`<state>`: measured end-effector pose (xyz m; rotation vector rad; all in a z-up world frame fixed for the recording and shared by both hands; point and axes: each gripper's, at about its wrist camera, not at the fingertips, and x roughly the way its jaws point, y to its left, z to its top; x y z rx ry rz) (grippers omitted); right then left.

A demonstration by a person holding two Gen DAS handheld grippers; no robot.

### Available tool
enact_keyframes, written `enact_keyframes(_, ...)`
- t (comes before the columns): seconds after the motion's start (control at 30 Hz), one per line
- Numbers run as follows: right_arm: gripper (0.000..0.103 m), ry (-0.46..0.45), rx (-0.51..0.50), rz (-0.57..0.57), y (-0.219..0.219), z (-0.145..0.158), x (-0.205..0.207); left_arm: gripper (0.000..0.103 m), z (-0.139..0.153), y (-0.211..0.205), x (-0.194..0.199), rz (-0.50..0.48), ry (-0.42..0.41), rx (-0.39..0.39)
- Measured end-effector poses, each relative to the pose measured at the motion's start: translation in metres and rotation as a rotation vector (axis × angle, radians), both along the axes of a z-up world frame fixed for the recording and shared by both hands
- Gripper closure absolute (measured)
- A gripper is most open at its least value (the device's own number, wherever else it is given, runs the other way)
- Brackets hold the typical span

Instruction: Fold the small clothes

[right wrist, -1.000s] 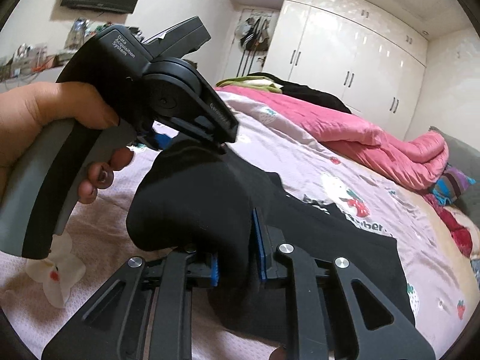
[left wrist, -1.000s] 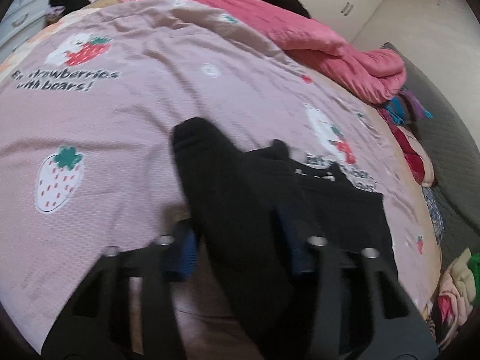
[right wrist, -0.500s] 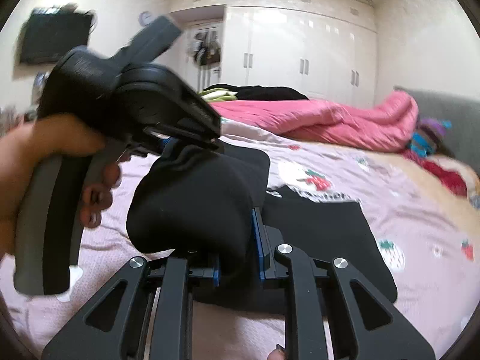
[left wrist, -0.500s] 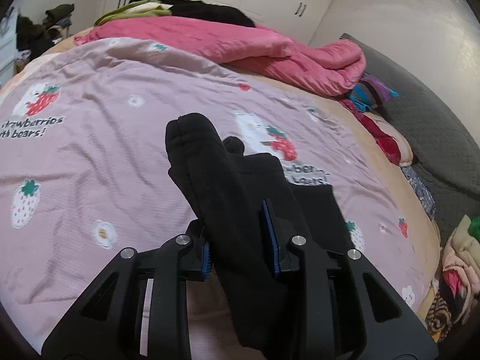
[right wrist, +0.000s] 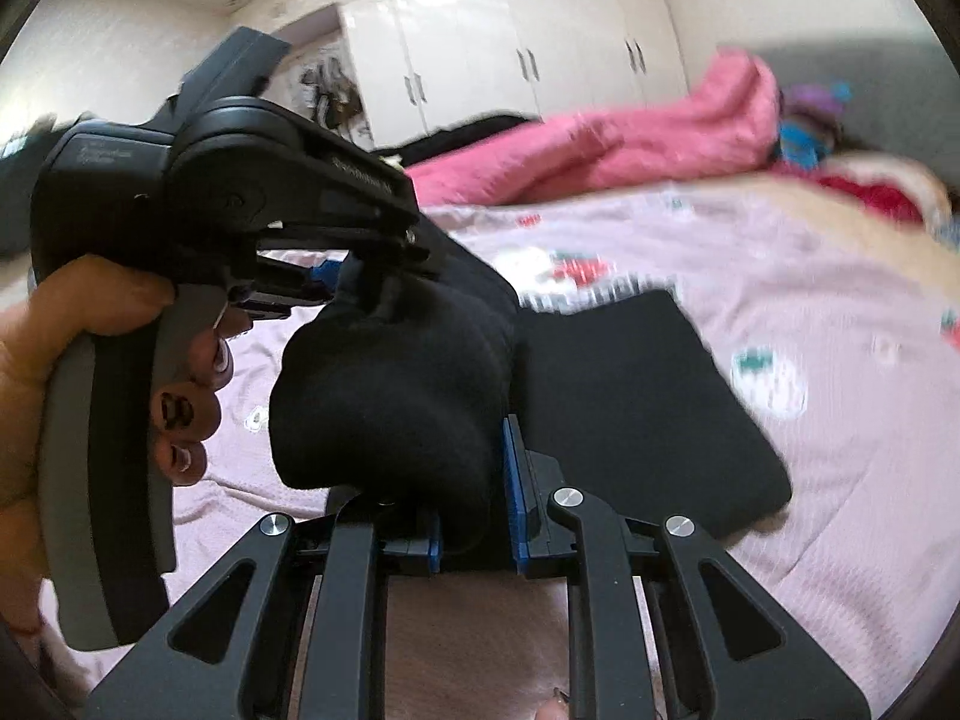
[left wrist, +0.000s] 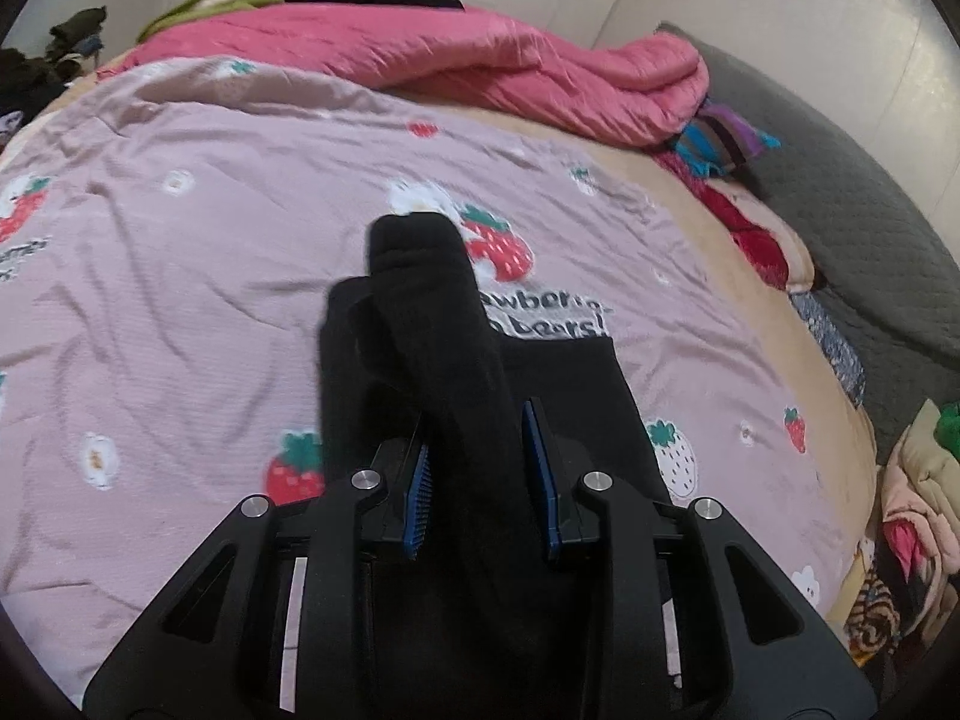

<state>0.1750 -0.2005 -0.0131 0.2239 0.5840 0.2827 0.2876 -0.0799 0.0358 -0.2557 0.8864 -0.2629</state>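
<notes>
black garment [left wrist: 456,360] pinched between both grippers' fingers, apparently lifted above bedspread [left wrist: 180,276].

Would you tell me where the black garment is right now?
The black garment is held above the strawberry bedspread, clamped by the left gripper and the right gripper, its lower part lying on the bedspread.

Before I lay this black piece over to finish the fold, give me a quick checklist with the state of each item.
1. Left gripper clamped on the black garment: ok, cloth fills the jaws.
2. Right gripper clamped on it too: ok.
3. Lifted part off the bedspread: ok.
4. Lower part lying flat on the bed: ok, it looks smooth in the right wrist view.
5. Edges lined up for the fold: cannot tell, black on black.
6. Pink quilt apart from the garment: ok.
</notes>
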Motion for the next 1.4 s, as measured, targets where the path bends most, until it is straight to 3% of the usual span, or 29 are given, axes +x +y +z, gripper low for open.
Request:
enact_keyframes(0.13,0.088,0.080,0.115,-0.004,-0.024,-0.010,0.007,0.083,-0.012,-0.021,0.012,-0.018,0.043,0.006)
enact_keyframes(0.37,0.088,0.148,0.180,0.015,-0.042,-0.022,0.011,0.081,-0.021,-0.053,0.019,-0.055,0.067,0.027)
enact_keyframes(0.57,0.075,0.254,0.284,0.007,-0.062,-0.035,0.019,0.076,-0.029,-0.073,0.028,-0.081,0.099,0.031)
enact_keyframes(0.67,0.076,0.332,0.423,0.008,-0.076,-0.049,0.024,0.066,-0.036,-0.082,0.032,-0.112,0.118,0.022)
enact_keyframes(0.8,0.075,0.387,0.537,0.029,-0.086,-0.057,0.026,0.046,-0.030,-0.081,0.031,-0.123,0.104,-0.074)
enact_keyframes(0.97,0.073,0.407,0.542,0.065,-0.087,-0.055,0.027,0.045,-0.011,-0.069,0.015,-0.127,0.048,-0.053)
enact_keyframes(1.1,0.059,0.426,0.556,0.118,-0.090,-0.047,0.033,0.040,-0.007,-0.041,-0.007,-0.095,0.019,0.037)
enact_keyframes(1.2,0.040,0.399,0.533,0.124,-0.097,-0.031,0.038,0.040,-0.014,-0.016,-0.024,-0.067,0.010,0.094)
enact_keyframes(1.3,0.034,0.378,0.484,0.117,-0.105,-0.016,0.053,0.039,-0.021,0.003,-0.036,-0.044,-0.006,0.106)
enact_keyframes(1.4,0.034,0.422,0.447,0.179,-0.102,-0.014,0.078,0.039,-0.031,0.015,-0.041,-0.025,-0.007,0.105)
